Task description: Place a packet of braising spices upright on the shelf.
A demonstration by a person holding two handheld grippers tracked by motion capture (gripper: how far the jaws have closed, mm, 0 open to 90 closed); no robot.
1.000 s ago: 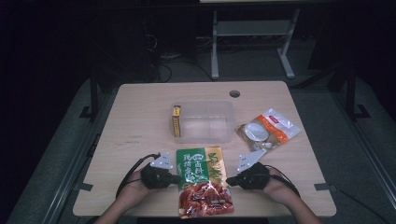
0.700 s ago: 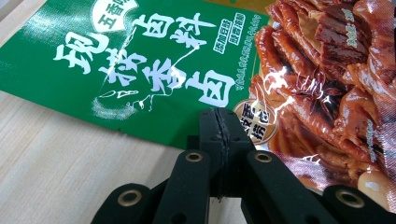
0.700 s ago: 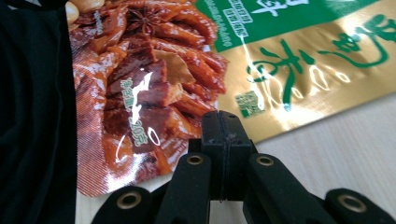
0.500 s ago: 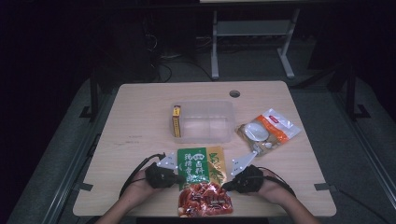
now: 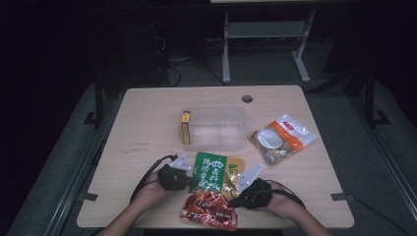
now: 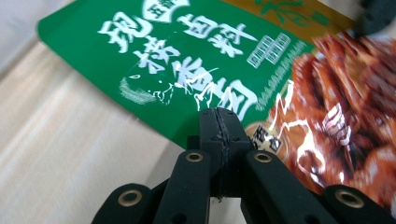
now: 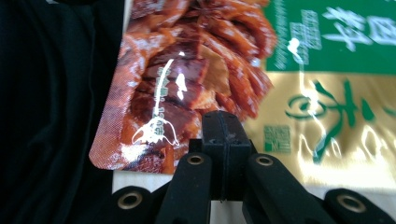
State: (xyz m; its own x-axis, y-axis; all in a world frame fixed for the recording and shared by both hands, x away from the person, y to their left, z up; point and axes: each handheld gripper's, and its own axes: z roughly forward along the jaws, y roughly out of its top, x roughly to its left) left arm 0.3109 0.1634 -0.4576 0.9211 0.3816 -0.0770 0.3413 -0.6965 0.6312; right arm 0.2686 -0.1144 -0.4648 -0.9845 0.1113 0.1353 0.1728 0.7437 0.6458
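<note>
At the bottom centre of the high view lies the food packet (image 5: 212,189), green and gold at its far end, red with pictured meat at its near end, which hangs a little over the near edge of the table (image 5: 147,132). The left gripper (image 5: 189,182) sits at the packet's left edge, the right gripper (image 5: 236,200) at its right edge. In the left gripper view the jaws are pressed together at the bottom centre, their tips (image 6: 219,122) over the green edge of the packet (image 6: 196,70); whether film is caught between them I cannot tell. In the right gripper view the jaws stand pressed together too, tips (image 7: 223,125) at the packet's (image 7: 243,70) border where red meets gold, and again a pinch is not certain.

The step looks like taking the packet by both sides. To do it well, each pair of jaws should bite the flat sealed margin, not the filled middle, and both hands should rise together, level, so the glossy film does not slip or twist.

Farther up, mid-frame, stands a clear plastic box (image 5: 216,129) with a yellow pack (image 5: 186,127) at its left end. To the right lies a white and orange pouch (image 5: 281,137).
</note>
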